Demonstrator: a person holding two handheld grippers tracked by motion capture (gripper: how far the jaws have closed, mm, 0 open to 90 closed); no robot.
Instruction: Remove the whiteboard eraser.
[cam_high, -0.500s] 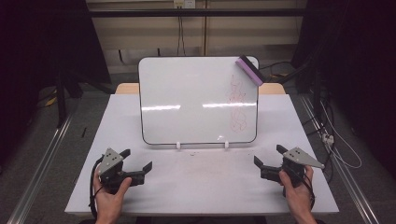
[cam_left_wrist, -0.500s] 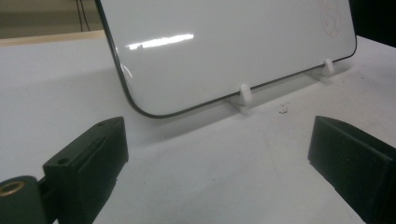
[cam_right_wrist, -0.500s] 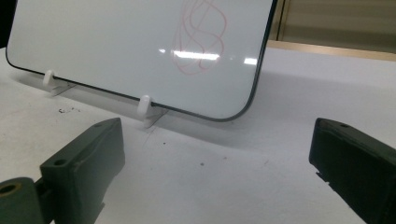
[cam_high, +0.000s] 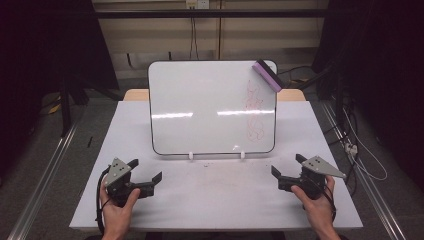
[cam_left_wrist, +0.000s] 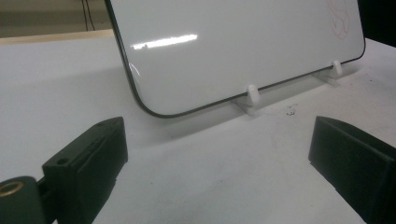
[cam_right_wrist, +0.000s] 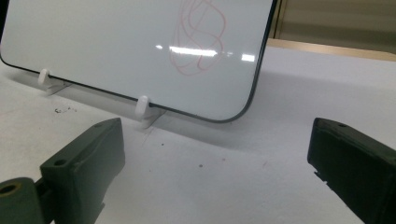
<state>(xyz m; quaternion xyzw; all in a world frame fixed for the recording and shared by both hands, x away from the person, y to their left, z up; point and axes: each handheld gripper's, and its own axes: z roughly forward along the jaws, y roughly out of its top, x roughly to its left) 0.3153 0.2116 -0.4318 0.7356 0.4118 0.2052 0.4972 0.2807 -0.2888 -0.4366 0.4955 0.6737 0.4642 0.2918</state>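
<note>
High view: I am holding my left tool (cam_high: 148, 170) and my right tool (cam_high: 286, 166) low over the near part of the white desk (cam_high: 210, 200), one at each side, well apart from each other.
Left tool: I am keeping its jaws spread wide, with nothing between them; in the left gripper view they are framing bare desk in front of the whiteboard's (cam_left_wrist: 233, 42) lower corner.
Right tool: its jaws are likewise standing wide apart and gripping nothing; in the right gripper view they are pointing at the board's other lower corner.
Whiteboard: it is leaning upright on two small white feet (cam_right_wrist: 142, 106) at the middle of the desk, beyond both tools and touching neither.
Scribble: red marker lines (cam_high: 254, 111) are running down the board's right part.
Eraser: a purple eraser (cam_high: 266, 75) is sitting tilted at the board's upper right corner.
</note>
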